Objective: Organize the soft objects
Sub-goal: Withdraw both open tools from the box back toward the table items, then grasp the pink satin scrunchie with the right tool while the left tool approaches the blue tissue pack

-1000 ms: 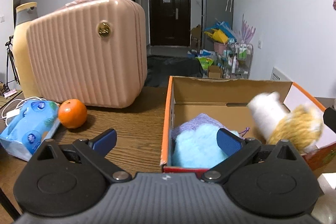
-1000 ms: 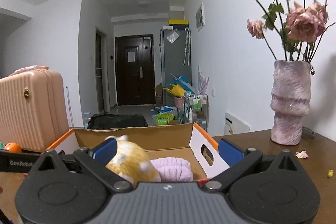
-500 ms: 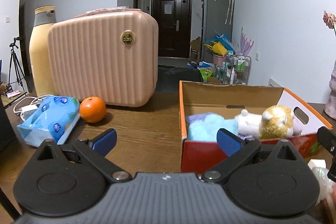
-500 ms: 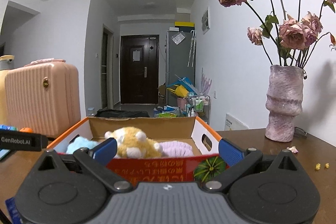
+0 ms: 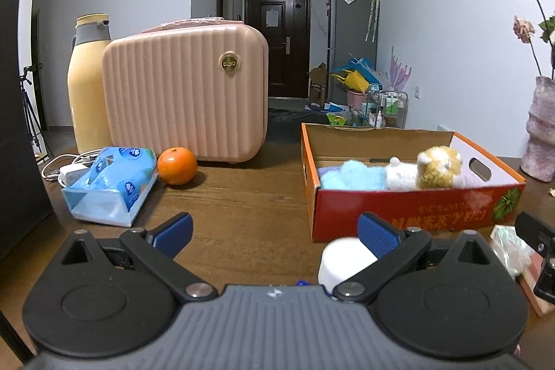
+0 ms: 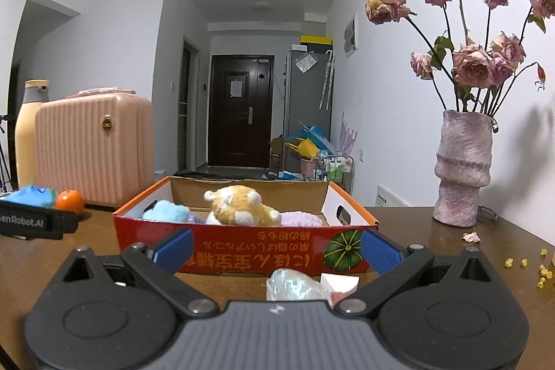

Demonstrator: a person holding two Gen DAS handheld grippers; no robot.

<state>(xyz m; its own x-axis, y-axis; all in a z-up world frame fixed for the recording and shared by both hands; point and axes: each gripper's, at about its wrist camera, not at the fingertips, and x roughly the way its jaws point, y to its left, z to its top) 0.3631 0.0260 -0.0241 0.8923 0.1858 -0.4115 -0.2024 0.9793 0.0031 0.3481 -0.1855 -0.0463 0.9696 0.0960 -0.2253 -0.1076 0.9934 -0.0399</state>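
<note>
Both our grippers, left [image 5: 274, 229] and right [image 6: 275, 247], have fingers spread, holding nothing; the cardboard box [image 6: 242, 245] of plush toys [image 6: 239, 207] lies just ahead of the right.

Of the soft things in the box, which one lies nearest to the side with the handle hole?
The lilac plush. It lies against the white end wall with the cut-out; the yellow toy is in the middle, the blue plush at the far end.

The right gripper [image 6: 275, 247] holds its 2 blue fingers [image 6: 380, 250] spread wide with nothing between them. Just beyond them a red cardboard box [image 6: 242, 252] sits on the counter [image 6: 451, 252], holding a yellow plush toy [image 6: 239, 207], a blue one [image 6: 166, 210] and a lilac one [image 6: 301, 219].
</note>
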